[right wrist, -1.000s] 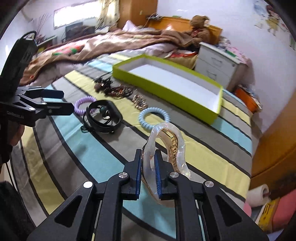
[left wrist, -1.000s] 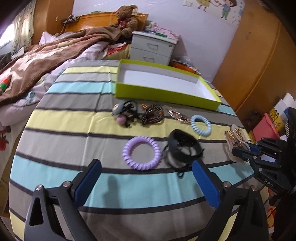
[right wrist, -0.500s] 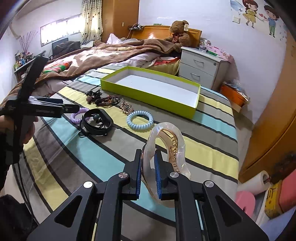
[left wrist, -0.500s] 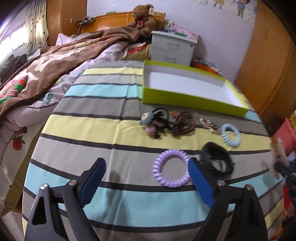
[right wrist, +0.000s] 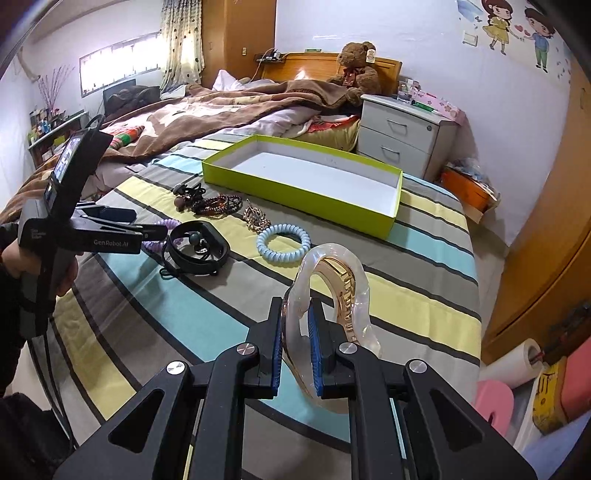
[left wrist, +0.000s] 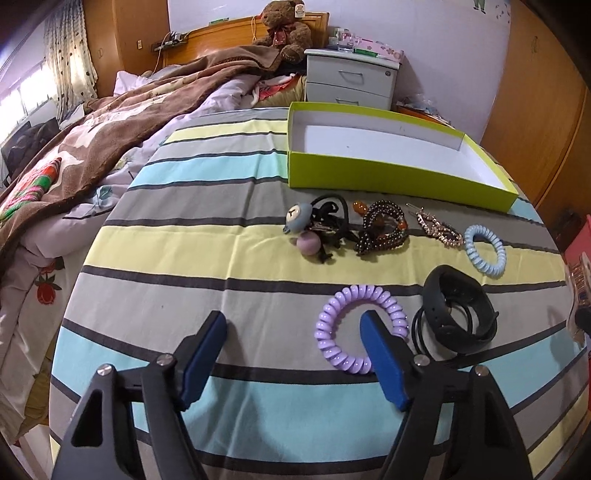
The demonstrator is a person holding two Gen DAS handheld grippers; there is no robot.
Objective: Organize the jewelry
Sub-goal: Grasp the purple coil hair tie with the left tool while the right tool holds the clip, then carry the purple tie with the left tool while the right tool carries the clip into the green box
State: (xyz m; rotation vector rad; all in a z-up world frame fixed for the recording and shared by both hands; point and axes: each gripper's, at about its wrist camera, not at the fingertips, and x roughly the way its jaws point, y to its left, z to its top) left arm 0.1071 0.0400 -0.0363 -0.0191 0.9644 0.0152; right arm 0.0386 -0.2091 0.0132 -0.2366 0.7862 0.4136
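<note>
My right gripper [right wrist: 295, 314] is shut on a clear and gold hair claw clip [right wrist: 334, 284], held above the striped cloth. My left gripper [left wrist: 293, 328] is open and empty, low over the cloth, its right finger over the purple coil hair tie [left wrist: 360, 328]. Beside that lie a black band [left wrist: 458, 314], a blue coil tie [left wrist: 484, 249], a beaded bracelet [left wrist: 382, 229], a gold clip [left wrist: 437, 227] and black hair ties with bobbles [left wrist: 317, 225]. The empty green box [left wrist: 391, 173] stands behind them; it also shows in the right wrist view [right wrist: 303, 192].
The striped cloth [left wrist: 221, 240] covers a table next to a bed with a brown blanket [left wrist: 110, 122]. A white nightstand [left wrist: 351, 79] and teddy bear [left wrist: 284, 26] stand behind. Wooden doors [right wrist: 546, 258] and a paper roll [right wrist: 517, 362] are at the right.
My left gripper swung left and moved back, so the purple tie now lies by its right finger. My right gripper lifted the claw clip higher and farther back from the box.
</note>
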